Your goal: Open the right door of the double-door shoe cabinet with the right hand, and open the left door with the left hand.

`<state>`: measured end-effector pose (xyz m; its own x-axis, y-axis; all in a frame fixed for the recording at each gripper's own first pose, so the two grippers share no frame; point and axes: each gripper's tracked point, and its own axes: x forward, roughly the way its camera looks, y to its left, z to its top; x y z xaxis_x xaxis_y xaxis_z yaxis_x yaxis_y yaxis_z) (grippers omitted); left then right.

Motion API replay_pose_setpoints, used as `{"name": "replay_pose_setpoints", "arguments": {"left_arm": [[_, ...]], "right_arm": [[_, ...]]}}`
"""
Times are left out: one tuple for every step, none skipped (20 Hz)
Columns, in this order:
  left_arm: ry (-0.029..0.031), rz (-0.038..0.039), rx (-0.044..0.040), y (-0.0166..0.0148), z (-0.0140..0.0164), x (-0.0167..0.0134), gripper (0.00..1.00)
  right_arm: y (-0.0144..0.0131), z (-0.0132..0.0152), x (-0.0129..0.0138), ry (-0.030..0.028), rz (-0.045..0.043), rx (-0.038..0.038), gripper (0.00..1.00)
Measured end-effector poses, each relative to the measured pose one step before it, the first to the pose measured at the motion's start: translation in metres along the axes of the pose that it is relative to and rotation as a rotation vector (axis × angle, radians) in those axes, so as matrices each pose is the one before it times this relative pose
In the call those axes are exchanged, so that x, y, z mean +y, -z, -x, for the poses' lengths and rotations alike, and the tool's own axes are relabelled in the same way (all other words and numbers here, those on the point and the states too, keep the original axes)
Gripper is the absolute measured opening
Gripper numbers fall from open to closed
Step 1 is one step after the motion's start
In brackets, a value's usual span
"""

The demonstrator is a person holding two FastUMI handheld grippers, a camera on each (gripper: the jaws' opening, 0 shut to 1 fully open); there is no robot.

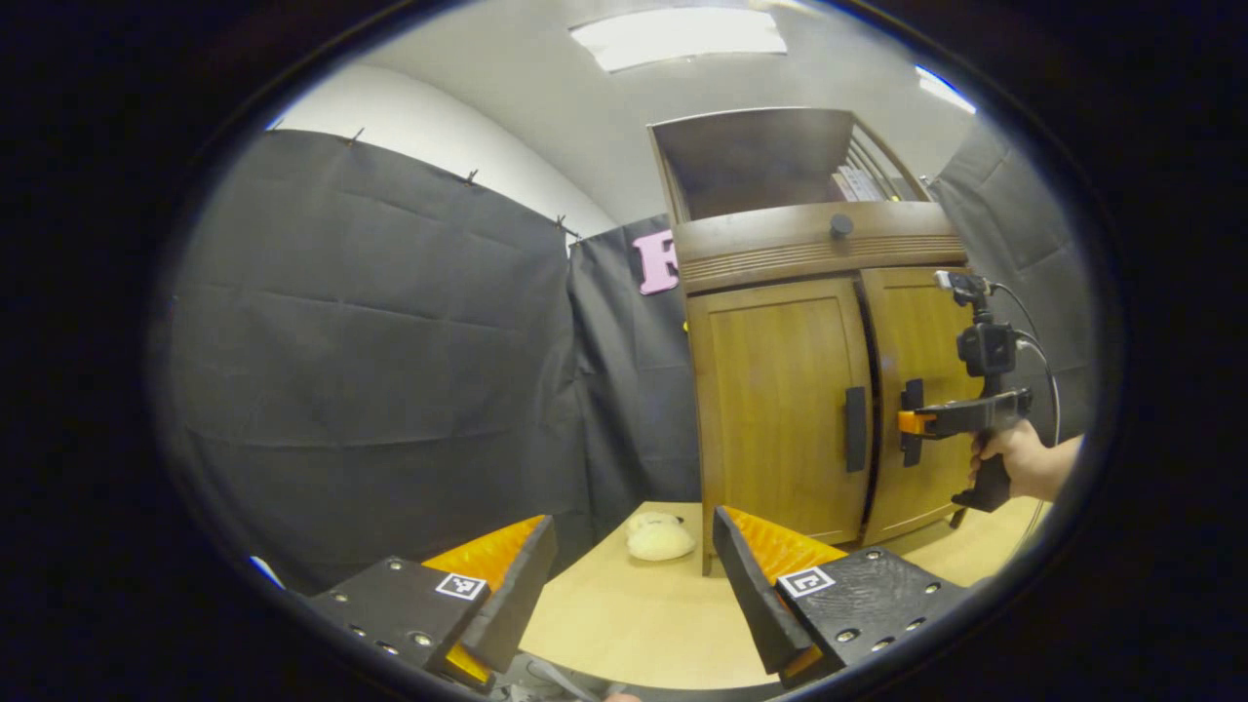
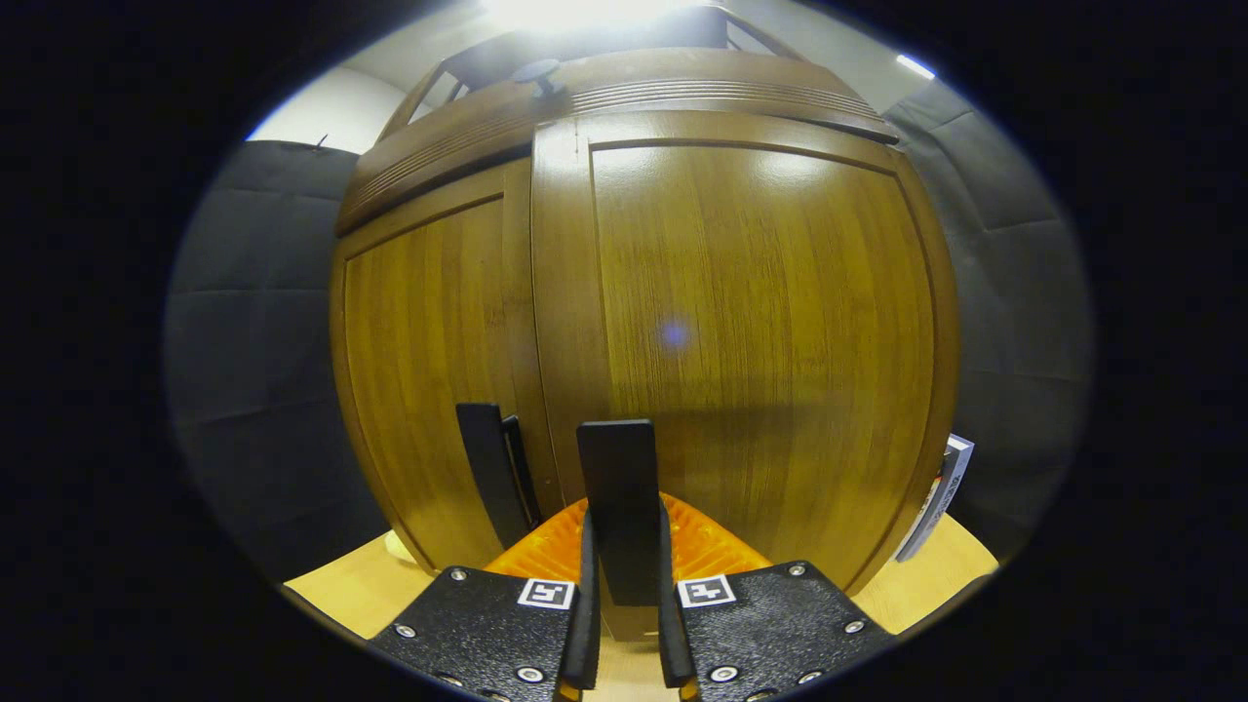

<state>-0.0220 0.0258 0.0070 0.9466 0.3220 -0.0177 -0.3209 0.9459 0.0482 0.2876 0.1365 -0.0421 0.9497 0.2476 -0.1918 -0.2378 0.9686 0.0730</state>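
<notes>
The wooden shoe cabinet stands on a pale table at the right of the left gripper view. Its left door carries a dark upright handle. My left gripper is open, low and well short of the cabinet, holding nothing. A hand holds my right gripper at the right door's handle. In the right gripper view, the right door is close up and my right gripper is shut on its handle. The left door and its handle lie just to the left.
A cream soft lump lies on the table beside the cabinet's left front corner. Above the doors runs a drawer front with a round knob. A flat book-like item leans at the cabinet's right side.
</notes>
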Motion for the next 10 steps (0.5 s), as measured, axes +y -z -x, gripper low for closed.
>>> {"name": "replay_pose_setpoints", "arguments": {"left_arm": [[0.01166, 0.00389, -0.00113, 0.00044, -0.00059, -0.00113, 0.92], [0.00993, 0.00257, -0.00231, -0.0003, -0.00094, -0.00055, 0.92], [0.01145, 0.00146, -0.00312, 0.00027, -0.00095, -0.00106, 0.92], [0.01394, 0.00138, -0.00526, -0.00069, -0.00127, -0.00128, 0.92], [0.01224, -0.00095, -0.00381, 0.00034, -0.00087, -0.00105, 0.92], [0.01115, -0.00232, -0.00395, -0.00061, -0.00091, -0.00041, 0.92], [0.00799, -0.00289, -0.00167, -0.00083, -0.00021, -0.00101, 0.92], [0.00631, -0.00056, -0.00024, -0.00052, -0.00029, -0.00014, 0.92], [0.00574, 0.00007, 0.00029, 0.00031, -0.00015, -0.00088, 0.92], [0.00746, 0.00088, 0.00066, 0.00024, -0.00126, -0.00025, 0.92]], "right_arm": [[-0.00161, 0.0012, -0.00022, -0.00255, -0.00435, 0.00015, 0.24], [0.00159, -0.00012, 0.0007, -0.00232, -0.00344, -0.00106, 0.24], [-0.00086, 0.00045, -0.00065, -0.00181, -0.00052, -0.00207, 0.24], [-0.00001, -0.00098, -0.0008, -0.00053, 0.0014, -0.00104, 0.24], [0.0008, -0.0011, 0.00028, 0.00054, -0.00016, -0.00167, 0.24], [0.00112, -0.00039, 0.00049, 0.00061, -0.00174, 0.00126, 0.25], [-0.00002, 0.0, 0.00013, 0.0011, -0.00378, 0.00112, 0.23], [0.00029, 0.0002, -0.00034, 0.0016, -0.00272, 0.00193, 0.23], [-0.00024, 0.00008, -0.00058, 0.0021, -0.00174, 0.00166, 0.23], [0.00006, -0.00037, 0.00013, 0.00065, -0.00054, 0.00054, 0.23]]}}
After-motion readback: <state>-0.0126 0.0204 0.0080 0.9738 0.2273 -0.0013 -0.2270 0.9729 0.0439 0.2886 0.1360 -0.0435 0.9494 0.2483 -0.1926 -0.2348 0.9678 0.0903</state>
